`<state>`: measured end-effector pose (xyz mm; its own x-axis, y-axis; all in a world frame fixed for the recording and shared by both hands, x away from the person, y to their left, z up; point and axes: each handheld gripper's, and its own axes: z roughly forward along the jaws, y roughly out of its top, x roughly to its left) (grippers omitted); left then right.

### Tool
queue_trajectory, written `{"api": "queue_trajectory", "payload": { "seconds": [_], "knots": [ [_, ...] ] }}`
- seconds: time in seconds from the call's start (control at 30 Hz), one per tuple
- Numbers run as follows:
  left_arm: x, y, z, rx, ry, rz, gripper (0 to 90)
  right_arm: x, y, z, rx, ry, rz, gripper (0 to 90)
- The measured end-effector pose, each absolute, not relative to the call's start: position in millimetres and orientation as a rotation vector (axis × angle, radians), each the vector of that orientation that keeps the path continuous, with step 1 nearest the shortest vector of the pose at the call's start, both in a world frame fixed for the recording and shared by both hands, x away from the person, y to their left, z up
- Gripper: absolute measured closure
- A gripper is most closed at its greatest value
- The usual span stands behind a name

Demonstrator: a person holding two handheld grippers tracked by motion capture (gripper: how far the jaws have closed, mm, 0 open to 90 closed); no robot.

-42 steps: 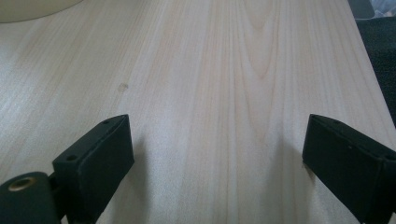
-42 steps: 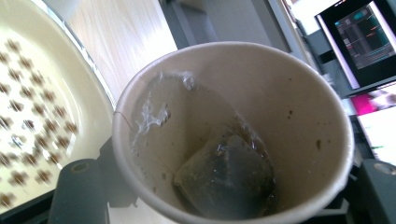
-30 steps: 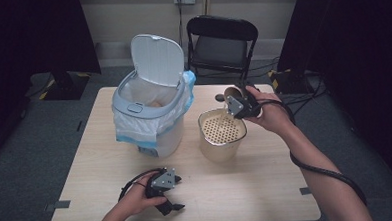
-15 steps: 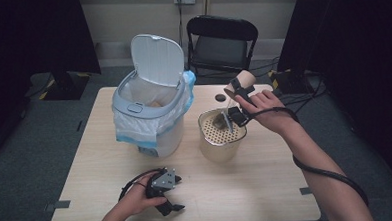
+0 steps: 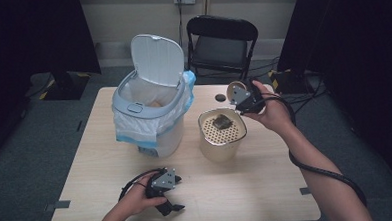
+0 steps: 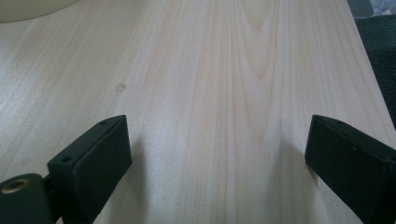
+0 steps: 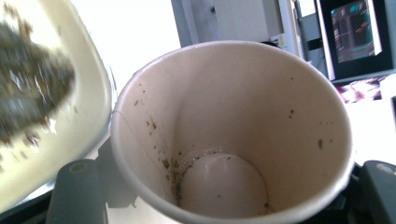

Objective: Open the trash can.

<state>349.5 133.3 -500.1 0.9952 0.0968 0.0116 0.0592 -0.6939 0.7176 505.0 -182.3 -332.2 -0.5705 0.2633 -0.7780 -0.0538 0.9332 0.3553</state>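
My right gripper (image 5: 243, 97) is shut on a paper cup (image 5: 234, 90), held tilted in the air just right of and above a cream container with a perforated top (image 5: 223, 139). A dark wet clump (image 5: 220, 123) lies on that top. In the right gripper view the paper cup (image 7: 233, 126) is empty apart from dark specks, and the clump (image 7: 28, 93) sits at the left. My left gripper (image 5: 169, 207) rests on the table near the front edge. Its jaws have just been opening and stand wide over bare wood with nothing between them (image 6: 219, 140).
A white bin (image 5: 149, 117) with a bag liner and raised lid (image 5: 158, 59) stands left of the container. A small dark round thing (image 5: 220, 97) lies behind the container. A black folding chair (image 5: 221, 39) stands beyond the wooden table (image 5: 257, 188).
The right hand tipped the cup down over the perforated top, then lifted it back up to the right. The dark clump now lies on the top, which was bare before.
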Motion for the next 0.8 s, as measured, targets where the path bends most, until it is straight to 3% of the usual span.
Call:
{"api": "queue_trajectory", "payload": {
  "seconds": [0.8],
  "knots": [
    [347.8,131.6,-501.4,2.325,0.126,0.048,4.7,525.8,-196.7,-321.5,0.664,2.367,0.961,27.0]
  ]
}}
